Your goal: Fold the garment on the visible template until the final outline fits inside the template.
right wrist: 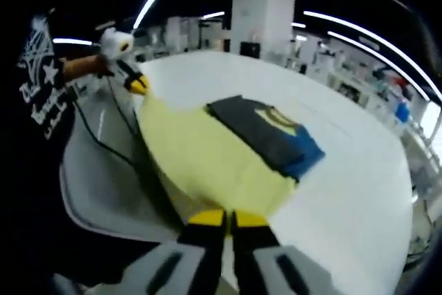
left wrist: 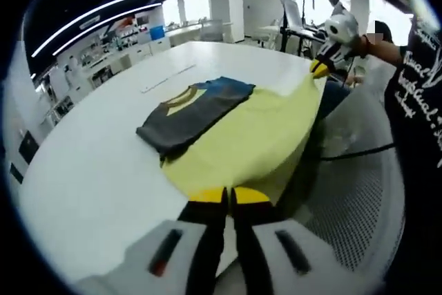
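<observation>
As the left gripper view is looking across the white table, we are seeing the left gripper pinching, jaws together, the near edge of the yellow template; the dark folded garment is lying on it. In the right gripper view, the right gripper is likewise clamping the template's near edge. We are judging the folding done, with the outline apparently fitting inside.

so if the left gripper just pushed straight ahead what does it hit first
Probably the yellow template: the left gripper sits shut at its near edge. Beyond lies the folded garment, though depth is hard to judge.
</observation>
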`<state>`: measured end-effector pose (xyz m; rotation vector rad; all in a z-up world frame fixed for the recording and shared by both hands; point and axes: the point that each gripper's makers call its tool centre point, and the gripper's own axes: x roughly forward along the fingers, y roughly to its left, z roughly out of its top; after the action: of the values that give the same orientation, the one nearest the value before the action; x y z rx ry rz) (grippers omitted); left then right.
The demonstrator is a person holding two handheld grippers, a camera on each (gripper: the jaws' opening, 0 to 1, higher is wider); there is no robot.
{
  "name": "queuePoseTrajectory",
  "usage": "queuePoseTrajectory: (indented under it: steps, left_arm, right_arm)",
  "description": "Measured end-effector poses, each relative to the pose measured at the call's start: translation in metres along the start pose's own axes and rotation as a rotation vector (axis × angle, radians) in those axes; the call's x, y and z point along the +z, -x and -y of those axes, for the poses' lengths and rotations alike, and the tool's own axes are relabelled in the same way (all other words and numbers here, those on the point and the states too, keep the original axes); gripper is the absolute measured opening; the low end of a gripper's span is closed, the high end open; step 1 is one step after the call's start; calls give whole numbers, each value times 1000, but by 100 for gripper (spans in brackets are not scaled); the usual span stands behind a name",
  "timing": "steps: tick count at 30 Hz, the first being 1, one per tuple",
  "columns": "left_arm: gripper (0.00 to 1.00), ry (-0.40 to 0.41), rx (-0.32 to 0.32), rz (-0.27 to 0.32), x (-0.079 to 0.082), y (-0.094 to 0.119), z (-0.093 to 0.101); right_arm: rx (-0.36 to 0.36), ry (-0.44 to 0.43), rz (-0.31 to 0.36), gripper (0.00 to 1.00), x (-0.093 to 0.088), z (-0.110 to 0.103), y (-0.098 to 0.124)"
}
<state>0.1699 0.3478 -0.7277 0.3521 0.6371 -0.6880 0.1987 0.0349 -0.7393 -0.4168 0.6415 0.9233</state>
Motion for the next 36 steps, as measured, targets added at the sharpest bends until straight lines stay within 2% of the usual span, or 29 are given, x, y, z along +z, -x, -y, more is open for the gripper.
queuePoseTrajectory:
  steps: [4, 7, 16, 23, 29, 36]
  left_arm:
    - [0, -18, 43, 35, 18, 3, -15]
    - [0, -10, 49, 67, 31, 5, -23]
    - [0, -36, 93, 112, 58, 2, -51]
    - [0, -42, 184, 171, 82, -5, -76]
    - [0, -33, 234, 230, 101, -7, -94]
    - [0, -29, 265, 240, 115, -18, -111]
  right_arm:
    - [-53, -7, 24, 0, 16, 18, 3]
    - [-72, 10, 42, 0, 29, 27, 4]
    - [-120, 61, 97, 0, 60, 53, 3]
    - [-170, 96, 137, 0, 81, 72, 2]
    - [-212, 117, 166, 0, 99, 92, 0]
    - [-268, 119, 195, 0, 120, 115, -8]
